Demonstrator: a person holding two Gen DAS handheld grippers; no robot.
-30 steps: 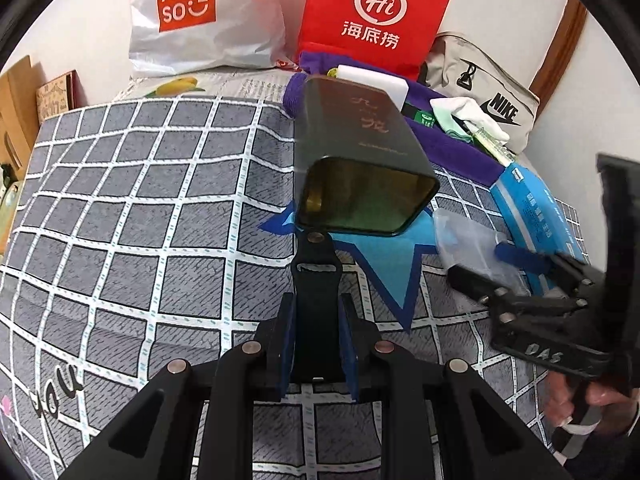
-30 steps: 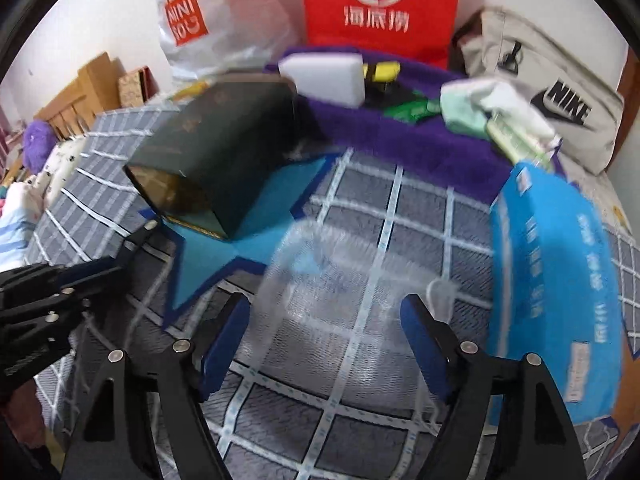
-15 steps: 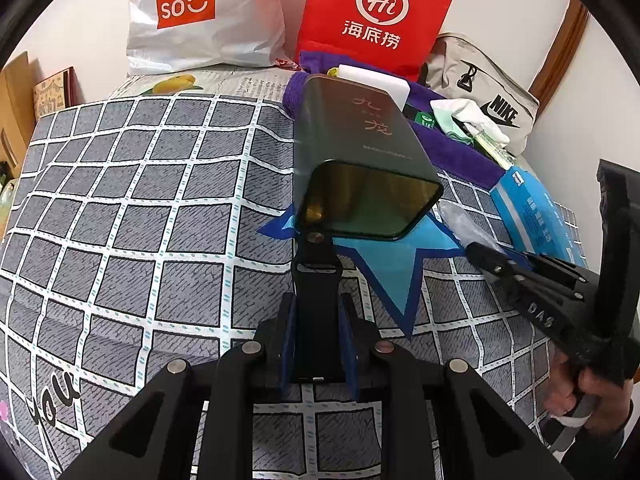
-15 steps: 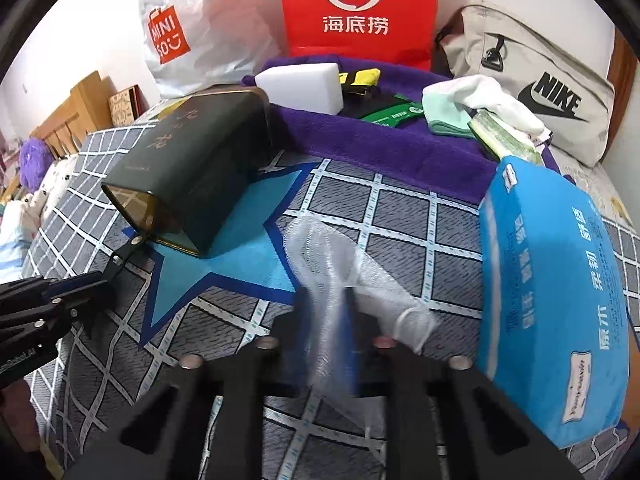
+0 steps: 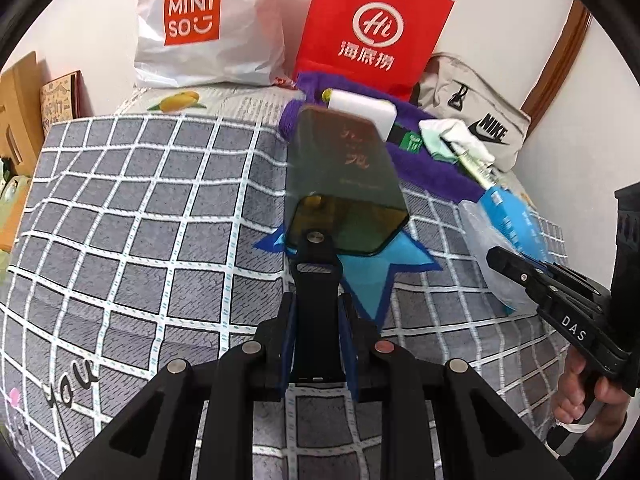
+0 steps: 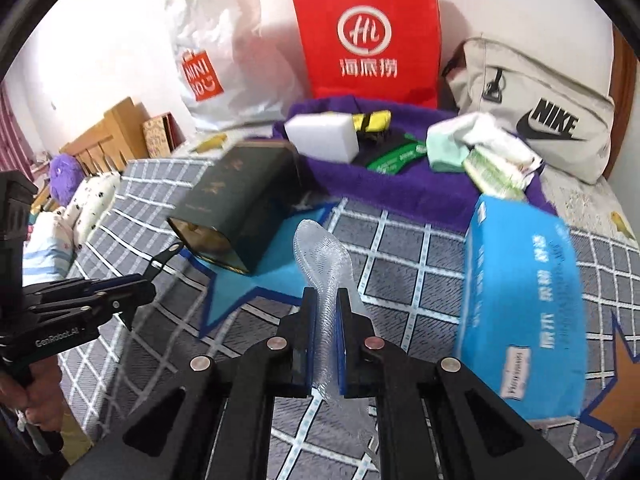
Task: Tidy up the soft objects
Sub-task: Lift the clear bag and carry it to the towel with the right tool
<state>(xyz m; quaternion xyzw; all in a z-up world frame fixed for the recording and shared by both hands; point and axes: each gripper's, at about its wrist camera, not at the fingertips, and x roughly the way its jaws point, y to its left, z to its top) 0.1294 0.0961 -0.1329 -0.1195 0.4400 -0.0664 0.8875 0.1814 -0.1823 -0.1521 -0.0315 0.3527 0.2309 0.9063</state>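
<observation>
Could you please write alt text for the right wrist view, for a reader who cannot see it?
The right gripper is shut on a clear bubble-wrap bag above a grey grid-patterned bedspread. A dark green tin box lies open-end forward at left, with the left gripper at its rim, and a blue tissue pack at right.

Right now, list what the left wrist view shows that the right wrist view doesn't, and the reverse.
Only the left wrist view: the left gripper shut on a black clip that holds the dark tin, seen head-on.

Only the right wrist view: the right gripper shut on the clear bubble bag, plus yellow-black items on the purple towel.

Both: the tin, white sponge, blue tissue pack, red bag.
</observation>
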